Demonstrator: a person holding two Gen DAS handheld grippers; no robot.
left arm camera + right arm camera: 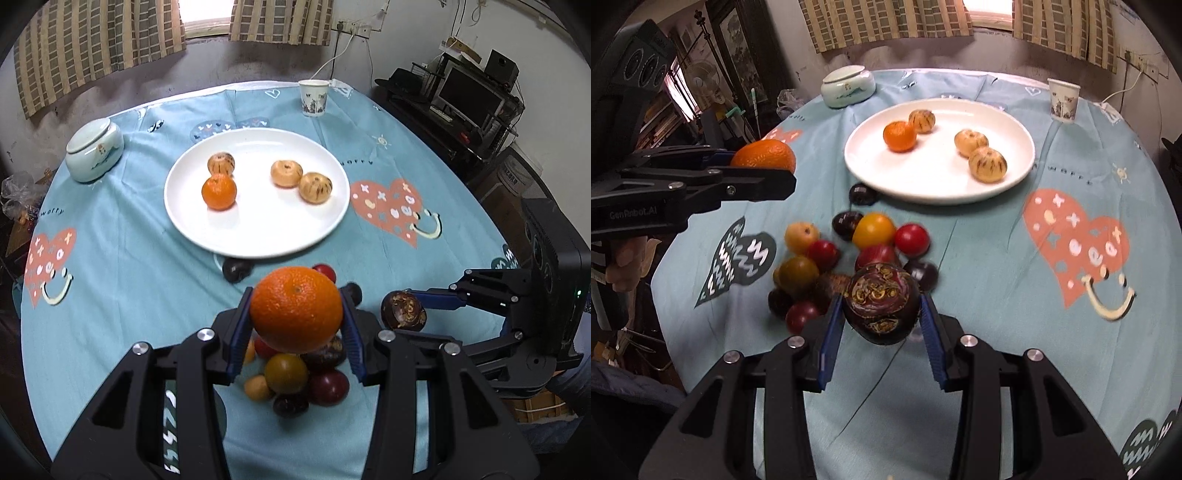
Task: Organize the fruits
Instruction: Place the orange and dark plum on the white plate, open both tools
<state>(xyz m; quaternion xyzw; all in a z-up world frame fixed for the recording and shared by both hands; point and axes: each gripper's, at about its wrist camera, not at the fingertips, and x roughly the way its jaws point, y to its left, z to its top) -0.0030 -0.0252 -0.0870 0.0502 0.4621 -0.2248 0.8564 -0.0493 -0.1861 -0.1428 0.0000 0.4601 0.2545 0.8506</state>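
At the far left of the table sits a pale lidded ceramic jar [95,151] on the blue printed tablecloth [122,258]. Next comes the white plate [258,236], carrying a small mandarin [219,192] touching one of three tan striped fruits [221,163]; the other two lie together toward the plate's right side. A paper cup [313,97] stands beyond the plate's far rim.

Nearer the camera, the left gripper [295,314] has its blue-padded jaws closed against both sides of a large orange [295,308], held in the air above a heap of small fruits [849,254]: red, yellow, olive and dark purple ones clustered on the cloth just short of the plate.

To the right, the right gripper [882,314] clamps a dark purple mangosteen [882,306], its jaws pressed on either side, lifted over the near edge of the same heap. One dark fruit [861,194] lies apart, just beside the plate's near rim.
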